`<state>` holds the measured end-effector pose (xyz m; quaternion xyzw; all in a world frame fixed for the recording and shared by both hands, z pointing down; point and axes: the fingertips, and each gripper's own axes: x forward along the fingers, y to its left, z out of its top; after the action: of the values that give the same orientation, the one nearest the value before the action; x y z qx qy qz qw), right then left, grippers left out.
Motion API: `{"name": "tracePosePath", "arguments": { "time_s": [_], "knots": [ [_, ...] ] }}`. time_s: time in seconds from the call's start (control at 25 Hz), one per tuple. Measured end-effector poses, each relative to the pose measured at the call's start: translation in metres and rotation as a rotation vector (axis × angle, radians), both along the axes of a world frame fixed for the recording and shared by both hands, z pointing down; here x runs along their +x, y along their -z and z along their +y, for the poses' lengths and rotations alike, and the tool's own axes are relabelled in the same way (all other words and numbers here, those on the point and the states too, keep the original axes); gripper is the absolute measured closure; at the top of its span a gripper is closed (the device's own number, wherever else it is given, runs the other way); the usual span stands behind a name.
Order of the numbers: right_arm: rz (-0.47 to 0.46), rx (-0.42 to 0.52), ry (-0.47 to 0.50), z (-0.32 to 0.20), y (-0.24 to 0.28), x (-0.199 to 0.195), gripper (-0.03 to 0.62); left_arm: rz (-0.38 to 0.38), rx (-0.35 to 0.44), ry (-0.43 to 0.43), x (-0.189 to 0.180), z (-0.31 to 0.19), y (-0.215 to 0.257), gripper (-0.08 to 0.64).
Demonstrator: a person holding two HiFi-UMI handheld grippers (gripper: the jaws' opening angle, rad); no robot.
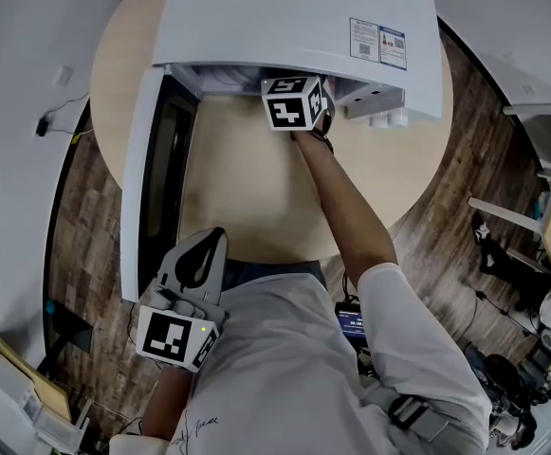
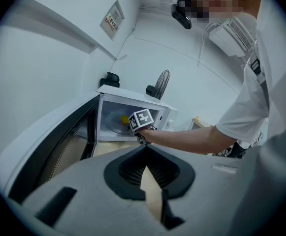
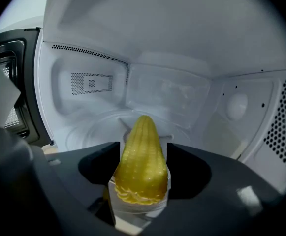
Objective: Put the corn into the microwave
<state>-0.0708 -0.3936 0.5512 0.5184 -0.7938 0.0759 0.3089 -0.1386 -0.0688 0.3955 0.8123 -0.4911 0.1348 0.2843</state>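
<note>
The yellow corn [image 3: 142, 161] lies tip-forward between the jaws of my right gripper [image 3: 143, 149], over the glass turntable [image 3: 88, 132] inside the white microwave [image 1: 294, 17]. The jaws stand wide, close alongside the cob without clearly pressing it. In the head view only that gripper's marker cube [image 1: 294, 102] shows at the oven's mouth; its fingers are hidden inside. The microwave door [image 1: 156, 178] hangs open to the left. My left gripper [image 1: 216, 238] is held back near the person's body, shut and empty. Its view shows the corn [image 2: 125, 119] as a yellow spot in the cavity.
The microwave stands on a round wooden table [image 1: 247, 188] with its door swung out over the left side. The cavity's perforated wall [image 3: 285, 127] is close on the right. A cable and plug [image 1: 47, 121] lie at the left; chairs and clutter [image 1: 512, 254] stand on the floor at right.
</note>
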Motion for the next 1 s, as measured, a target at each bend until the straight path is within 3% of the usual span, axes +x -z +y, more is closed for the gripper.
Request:
{"name": "tracePosePath", "arguments": {
  "time_s": [1.0],
  "knots": [
    [-0.01,0.017,-0.007,0.033,0.031,0.005,0.296,0.023,0.075,-0.022,0.002,0.02,0.021,0.569]
  ]
}}
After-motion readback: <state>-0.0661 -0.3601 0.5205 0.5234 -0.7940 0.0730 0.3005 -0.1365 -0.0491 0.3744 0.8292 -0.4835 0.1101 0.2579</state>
